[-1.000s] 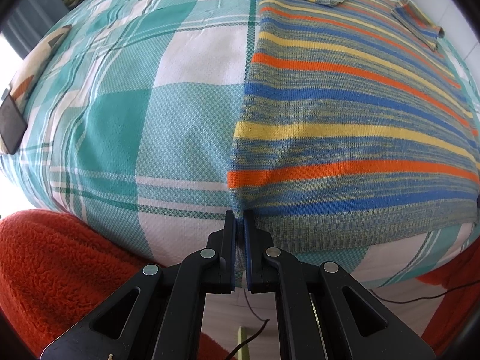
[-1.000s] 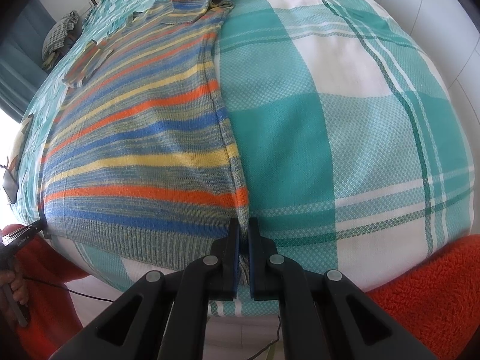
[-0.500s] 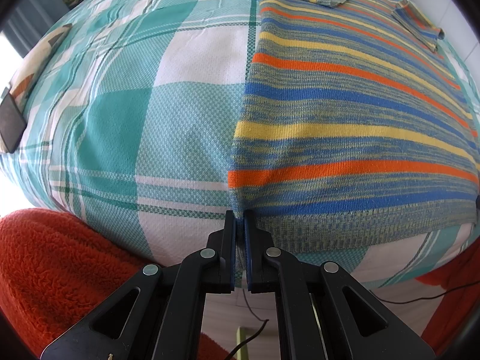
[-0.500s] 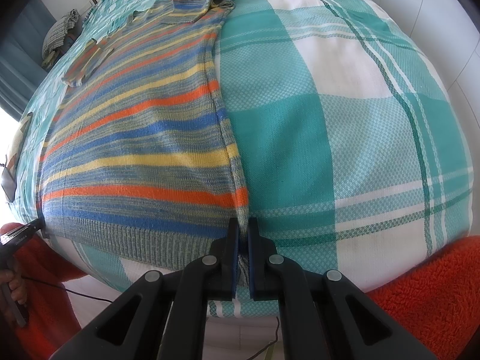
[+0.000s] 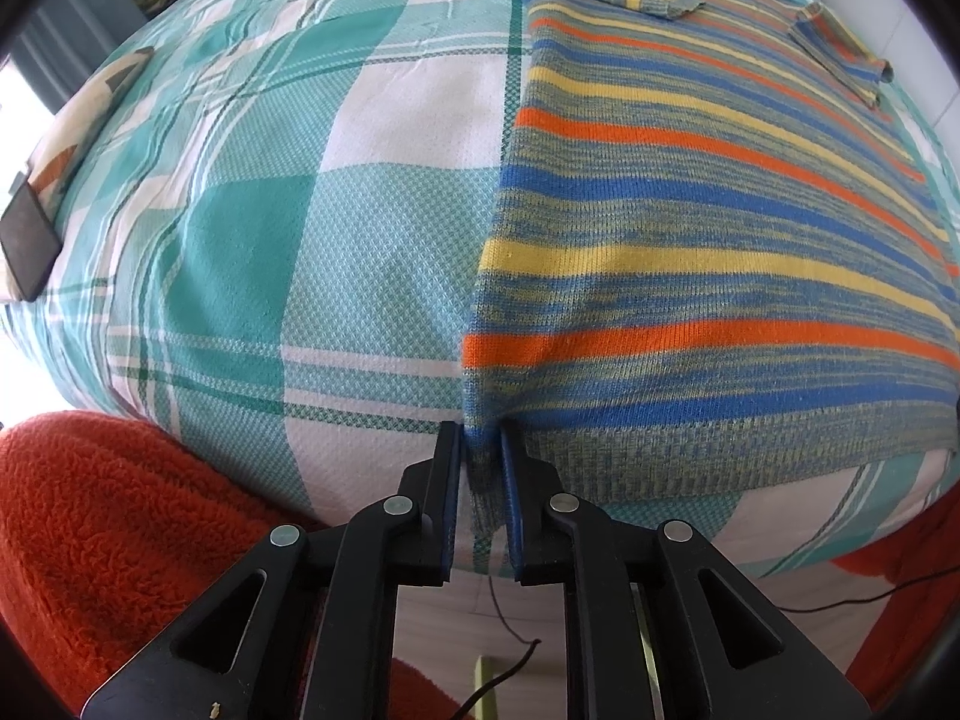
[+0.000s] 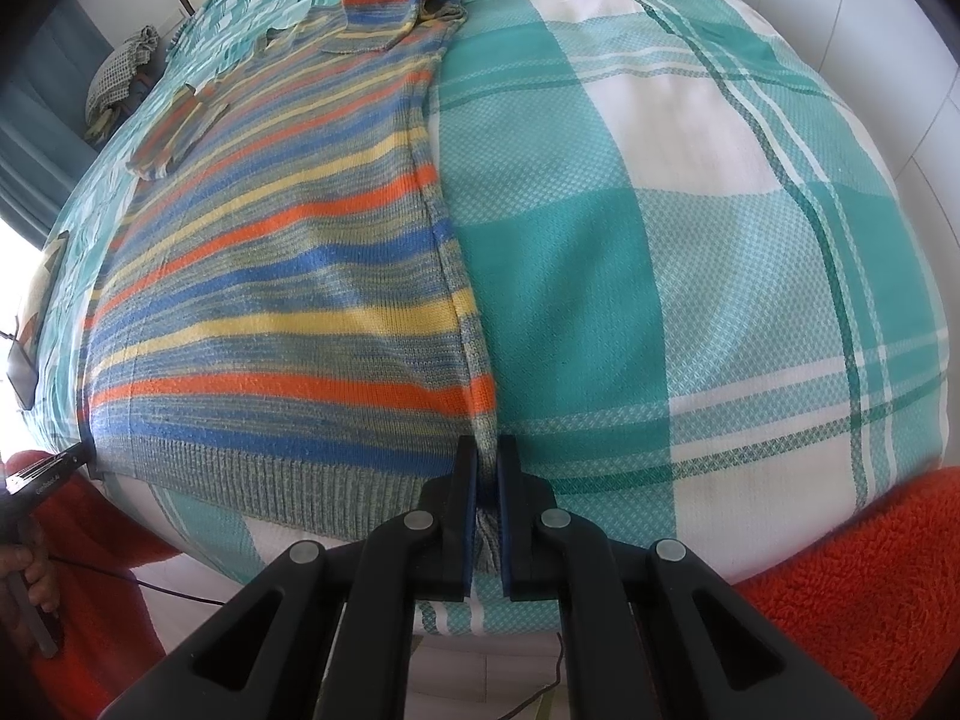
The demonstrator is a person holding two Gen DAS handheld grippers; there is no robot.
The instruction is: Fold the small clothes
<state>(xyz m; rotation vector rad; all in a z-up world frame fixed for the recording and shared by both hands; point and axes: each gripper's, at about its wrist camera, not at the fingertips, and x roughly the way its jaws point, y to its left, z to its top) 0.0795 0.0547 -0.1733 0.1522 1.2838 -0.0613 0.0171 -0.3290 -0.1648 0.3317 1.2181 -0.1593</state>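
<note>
A striped knit sweater (image 5: pixel 690 228) in blue, orange and yellow lies flat on the checked teal bedspread (image 5: pixel 240 240), sleeves folded in over its far end. My left gripper (image 5: pixel 482 438) is at the sweater's near left hem corner. Its jaws are opening, and the hem corner hangs loosely between the parted pads. In the right wrist view the same sweater (image 6: pixel 288 276) fills the left half. My right gripper (image 6: pixel 486 450) is shut on the near right hem corner, where pinched fabric shows between its pads. The left gripper's tip also shows at that view's left edge.
An orange fleece sleeve (image 5: pixel 120 528) (image 6: pixel 870 570) borders the bed's near edge. A dark phone (image 5: pixel 27 240) lies at the bed's left side. A bundle of cloth (image 6: pixel 120 72) sits at the far left corner. A thin cable (image 5: pixel 510 630) hangs below the edge.
The left gripper's jaws have parted from a tight pinch on the hem corner. The right gripper still holds its corner. Neither hand has moved, and the sweater lies as before.
</note>
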